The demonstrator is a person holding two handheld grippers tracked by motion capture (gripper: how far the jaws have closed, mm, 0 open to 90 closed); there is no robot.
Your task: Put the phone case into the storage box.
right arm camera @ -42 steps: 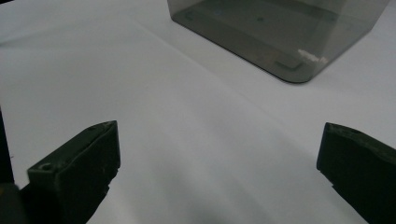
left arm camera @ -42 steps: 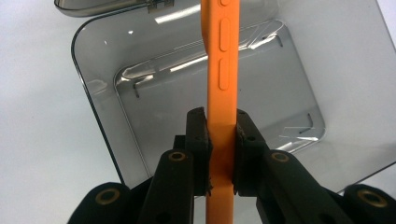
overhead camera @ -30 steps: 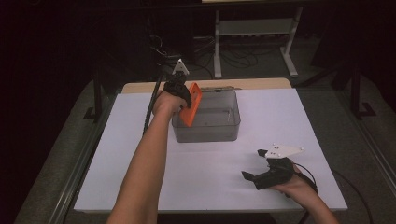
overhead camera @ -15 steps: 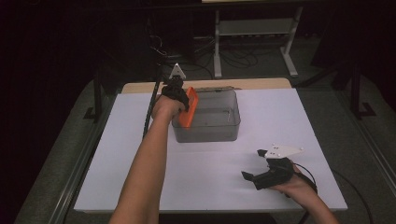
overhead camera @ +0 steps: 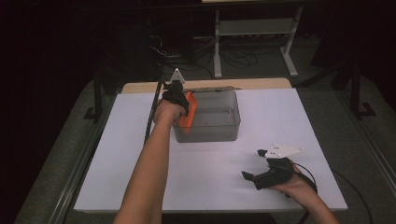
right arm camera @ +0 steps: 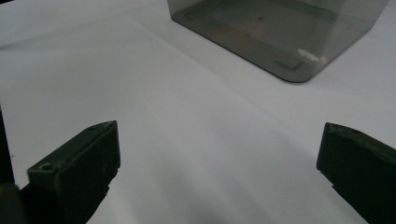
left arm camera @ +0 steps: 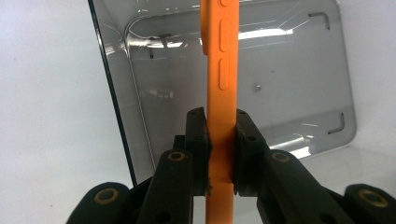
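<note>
high view: bin (overhead camera: 219,126) on white table (overhead camera: 116,163).

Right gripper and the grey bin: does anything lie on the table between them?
No. In the high view, the stretch between the right gripper and the grey bin is bare white table; the right gripper view shows the same.

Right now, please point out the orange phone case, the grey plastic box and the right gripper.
orange phone case (left arm camera: 223,74): left gripper view, on its side edge with the button bumps.
grey plastic box (overhead camera: 212,133): high view, on its near wall.
right gripper (overhead camera: 252,163): high view, midway between its open fingertips.
</note>
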